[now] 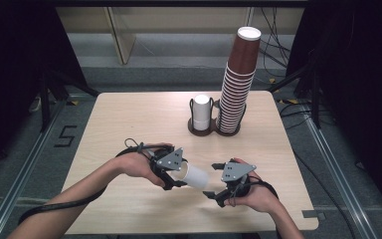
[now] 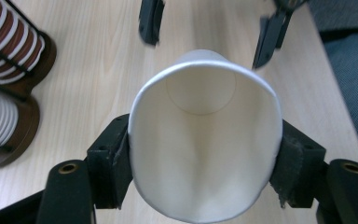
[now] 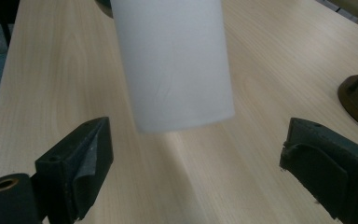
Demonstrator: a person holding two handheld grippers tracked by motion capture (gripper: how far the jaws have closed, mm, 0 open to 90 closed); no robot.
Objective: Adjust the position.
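On the left of the high view, the left gripper [image 1: 175, 178] is held just above the table [image 1: 129, 119], near its front edge, by the person's left hand [image 1: 137, 163]. Its jaws are clamped on a white paper cup [image 1: 195, 176] near the rim. The cup lies on its side in the grip, with its closed bottom pointing toward the right gripper [image 1: 214, 196]. In the left gripper view the cup [image 2: 205, 140] faces the camera with its open mouth, which is squeezed slightly oval between the two pads, one pressing on each side of the rim.

To the right, the right gripper sits in the person's right hand [image 1: 256, 194], close to the bottom of the cup. Its jaws stand wide apart and hold nothing. In the right gripper view the cup [image 3: 177, 65] hangs ahead of the jaws and between their lines, with its bottom clear of both pads.

Farther back on the table, right of centre, stand two dark holders side by side. The left one carries a short stack of white cups [image 1: 201, 113]; the right one carries a tall, leaning stack of brown cups [image 1: 236, 84].
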